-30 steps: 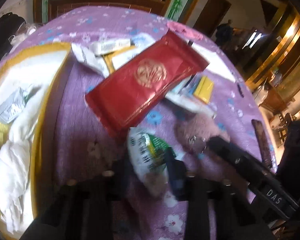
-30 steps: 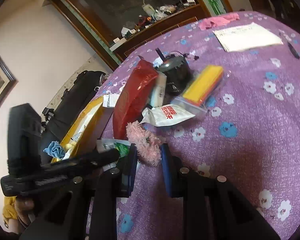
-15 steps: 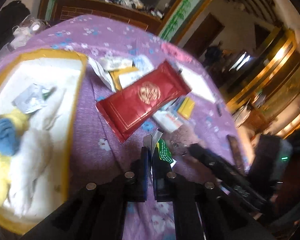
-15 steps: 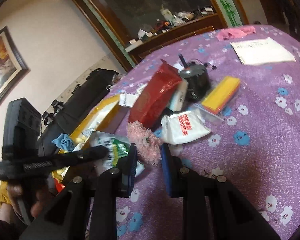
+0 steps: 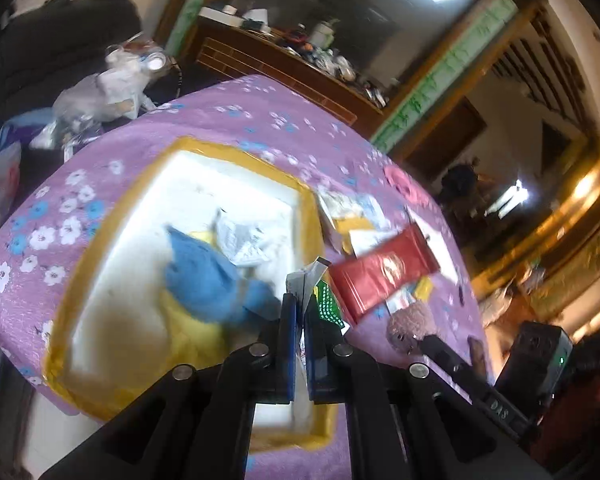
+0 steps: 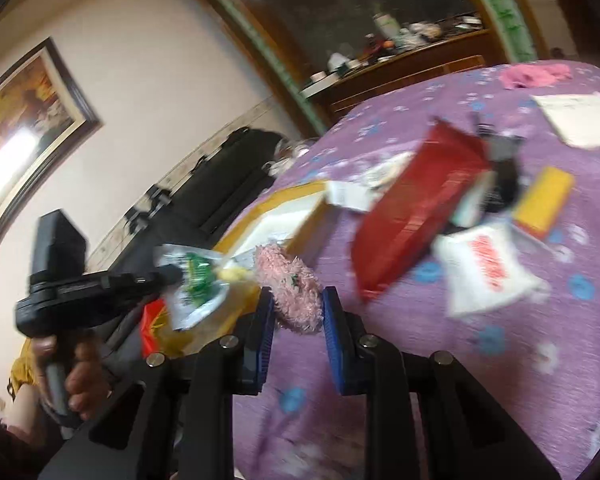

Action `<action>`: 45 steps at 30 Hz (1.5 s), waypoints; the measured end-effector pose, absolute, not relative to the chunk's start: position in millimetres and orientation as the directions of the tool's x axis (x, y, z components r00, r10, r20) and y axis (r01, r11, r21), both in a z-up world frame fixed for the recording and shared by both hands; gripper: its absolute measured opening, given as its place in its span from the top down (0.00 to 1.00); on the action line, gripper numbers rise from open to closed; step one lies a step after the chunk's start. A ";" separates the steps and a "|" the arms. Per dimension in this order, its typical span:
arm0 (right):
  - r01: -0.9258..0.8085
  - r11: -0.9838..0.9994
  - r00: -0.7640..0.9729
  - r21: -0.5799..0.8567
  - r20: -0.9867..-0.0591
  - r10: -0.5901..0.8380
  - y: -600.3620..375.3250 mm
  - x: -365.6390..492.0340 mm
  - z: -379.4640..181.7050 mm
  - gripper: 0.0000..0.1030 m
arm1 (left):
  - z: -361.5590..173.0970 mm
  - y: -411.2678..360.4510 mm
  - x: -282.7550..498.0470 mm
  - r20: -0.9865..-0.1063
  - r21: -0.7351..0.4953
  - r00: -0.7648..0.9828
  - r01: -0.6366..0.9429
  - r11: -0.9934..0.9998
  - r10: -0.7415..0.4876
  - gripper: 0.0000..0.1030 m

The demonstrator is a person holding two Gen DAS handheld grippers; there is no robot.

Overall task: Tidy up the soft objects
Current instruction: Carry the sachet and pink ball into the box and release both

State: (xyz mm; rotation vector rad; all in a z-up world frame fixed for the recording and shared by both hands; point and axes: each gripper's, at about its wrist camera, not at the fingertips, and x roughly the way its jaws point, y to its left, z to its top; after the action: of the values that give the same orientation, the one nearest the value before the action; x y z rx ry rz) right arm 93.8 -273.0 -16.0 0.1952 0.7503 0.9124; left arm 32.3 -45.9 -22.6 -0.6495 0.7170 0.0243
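Your left tongs (image 5: 299, 312) are clenched on the thin white-and-green plastic packet (image 5: 320, 292), hanging over the yellow-rimmed white foam box (image 5: 112, 240). Your right tongs (image 6: 298, 312) grip the fluffy pink plush pad (image 6: 292, 284) above the purple flowered tabletop (image 6: 500, 360). A blue cloth (image 5: 208, 276) already lies in the box. Judging by this, you're partway: the red foil pouch (image 5: 384, 276) and white red-lettered sachet (image 6: 488, 268) are still out.

Framed painting (image 6: 24, 112); cluttered wooden sideboard (image 5: 284, 68)
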 end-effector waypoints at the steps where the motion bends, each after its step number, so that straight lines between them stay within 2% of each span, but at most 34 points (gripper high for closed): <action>1: -0.658 0.607 0.373 0.446 -0.507 0.777 -262.6 94.0 -13.2 0.78 | -24.0 -39.2 32.1 -0.610 -0.554 0.768 -0.239 0.797 -0.194 0.98; 6: -0.709 0.577 0.324 0.405 -0.540 0.777 -207.7 101.9 -4.0 0.78 | -33.3 -14.0 40.3 -0.601 -0.586 0.774 -0.261 0.767 -0.197 0.98; 12: -0.700 0.619 0.313 0.356 -0.626 0.714 -153.2 134.0 -13.3 0.78 | -38.0 21.4 66.9 -0.599 -0.605 0.777 -0.282 0.745 -0.192 0.98; 17: -0.643 0.667 0.290 0.376 -0.687 0.667 -123.0 171.9 -31.0 0.78 | -52.7 40.4 97.5 -0.675 -0.555 0.716 -0.334 0.761 -0.178 0.98; 21: -0.621 0.686 0.278 0.380 -0.712 0.645 -108.1 184.3 -41.6 0.74 | -61.4 44.0 108.9 -0.690 -0.530 0.704 -0.329 0.781 -0.172 0.97; 22: -0.616 0.690 0.275 0.380 -0.717 0.640 -105.8 184.8 -43.9 0.72 | -63.4 44.2 110.0 -0.688 -0.534 0.704 -0.323 0.781 -0.179 0.95; 24: -0.615 0.685 0.269 0.391 -0.712 0.648 -103.8 184.6 -46.2 0.64 | -67.9 43.3 111.6 -0.688 -0.538 0.699 -0.307 0.785 -0.197 0.77; 25: -0.615 0.683 0.275 0.394 -0.705 0.654 -104.2 183.1 -44.9 0.61 | -68.2 42.9 110.6 -0.684 -0.536 0.703 -0.305 0.787 -0.193 0.54; 26: -0.614 0.684 0.283 0.395 -0.698 0.657 -105.1 181.5 -42.8 0.50 | -65.6 40.8 107.7 -0.677 -0.530 0.714 -0.302 0.792 -0.180 0.29; 27: -0.610 0.687 0.294 0.395 -0.692 0.660 -106.9 179.4 -40.9 0.41 | -60.1 37.6 103.5 -0.660 -0.513 0.736 -0.296 0.806 -0.150 0.24; 29: -0.607 0.687 0.318 0.398 -0.671 0.670 -111.9 173.8 -34.7 0.37 | -51.4 33.0 97.3 -0.638 -0.491 0.761 -0.286 0.823 -0.116 0.23; 32: -0.608 0.669 0.326 0.428 -0.634 0.701 -128.9 163.6 -26.7 0.36 | -42.9 19.5 87.8 -0.612 -0.502 0.777 -0.238 0.831 -0.147 0.23; 36: -0.593 0.643 0.329 0.485 -0.583 0.743 -162.8 146.4 -19.5 0.23 | -30.9 -7.1 64.8 -0.549 -0.494 0.828 -0.216 0.842 -0.110 0.23; 38: -0.577 0.637 0.327 0.512 -0.569 0.754 -184.1 136.0 -18.2 0.21 | -27.2 -21.9 57.0 -0.538 -0.482 0.838 -0.224 0.847 -0.085 0.23; 45: -0.501 0.698 0.363 0.511 -0.608 0.706 -253.9 106.5 -30.8 0.17 | -19.7 -93.2 43.8 -0.538 -0.486 0.833 -0.186 0.854 -0.125 0.23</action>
State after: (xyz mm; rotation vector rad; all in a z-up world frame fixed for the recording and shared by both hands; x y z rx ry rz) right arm 106.5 -253.9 -30.8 0.2560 0.9091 0.7881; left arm 43.8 -93.2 -19.7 -0.5544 0.5926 0.0340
